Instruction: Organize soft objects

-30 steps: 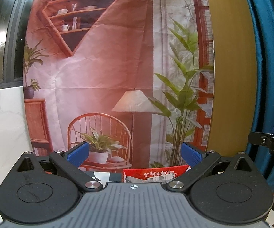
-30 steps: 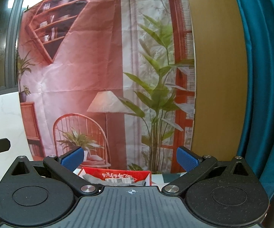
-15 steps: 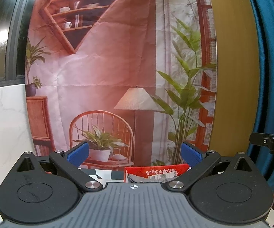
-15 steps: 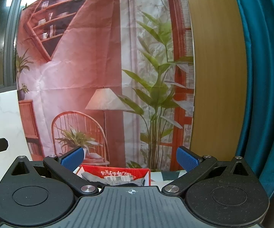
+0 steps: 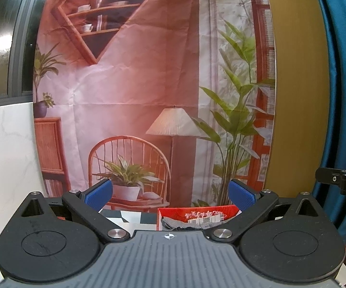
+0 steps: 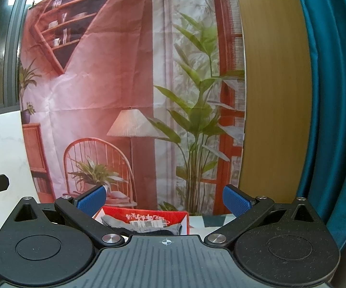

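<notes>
Two tools — left [image 5: 170, 192], right [image 6: 165, 198] — both wide, empty; one red box [image 6: 158, 216], grey socks [image 6: 146, 228] inside.

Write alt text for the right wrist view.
The open right gripper is raised and empty, facing a red box of grey cloth low in front of it. Behind hangs a backdrop printed with a chair, lamp and plants, with a teal curtain to the right.
</notes>
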Action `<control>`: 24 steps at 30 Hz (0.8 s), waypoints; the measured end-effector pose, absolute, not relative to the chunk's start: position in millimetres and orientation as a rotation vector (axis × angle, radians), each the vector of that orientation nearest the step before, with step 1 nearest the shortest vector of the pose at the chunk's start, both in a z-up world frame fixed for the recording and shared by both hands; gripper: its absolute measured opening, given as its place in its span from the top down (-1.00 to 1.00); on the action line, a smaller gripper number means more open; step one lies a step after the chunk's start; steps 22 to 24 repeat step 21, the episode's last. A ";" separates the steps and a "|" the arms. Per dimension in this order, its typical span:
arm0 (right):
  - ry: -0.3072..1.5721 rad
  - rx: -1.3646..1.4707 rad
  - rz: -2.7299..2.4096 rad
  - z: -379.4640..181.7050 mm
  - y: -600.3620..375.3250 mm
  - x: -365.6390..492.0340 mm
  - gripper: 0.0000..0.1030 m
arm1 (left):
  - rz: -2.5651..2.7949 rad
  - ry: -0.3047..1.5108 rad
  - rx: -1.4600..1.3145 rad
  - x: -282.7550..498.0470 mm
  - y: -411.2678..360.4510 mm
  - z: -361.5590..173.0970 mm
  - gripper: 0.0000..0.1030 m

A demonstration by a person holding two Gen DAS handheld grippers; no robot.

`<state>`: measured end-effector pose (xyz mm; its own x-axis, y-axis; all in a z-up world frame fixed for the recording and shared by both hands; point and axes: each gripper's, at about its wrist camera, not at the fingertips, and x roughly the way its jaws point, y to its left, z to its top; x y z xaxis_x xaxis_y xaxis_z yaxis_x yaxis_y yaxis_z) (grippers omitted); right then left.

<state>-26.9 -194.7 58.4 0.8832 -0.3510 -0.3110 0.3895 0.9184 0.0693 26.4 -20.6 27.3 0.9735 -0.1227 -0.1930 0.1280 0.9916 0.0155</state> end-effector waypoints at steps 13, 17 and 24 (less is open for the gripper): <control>0.306 0.126 -0.389 55.7 -195.3 -23.6 -0.99 | -0.129 0.220 0.016 29.7 -17.4 21.9 -1.00; 0.305 0.127 -0.387 55.0 -196.0 -23.1 -0.99 | -0.129 0.219 0.009 29.9 -17.7 21.4 -1.00; 0.305 0.126 -0.387 54.8 -195.3 -22.8 -0.99 | -0.129 0.223 0.002 31.1 -16.6 21.3 -1.00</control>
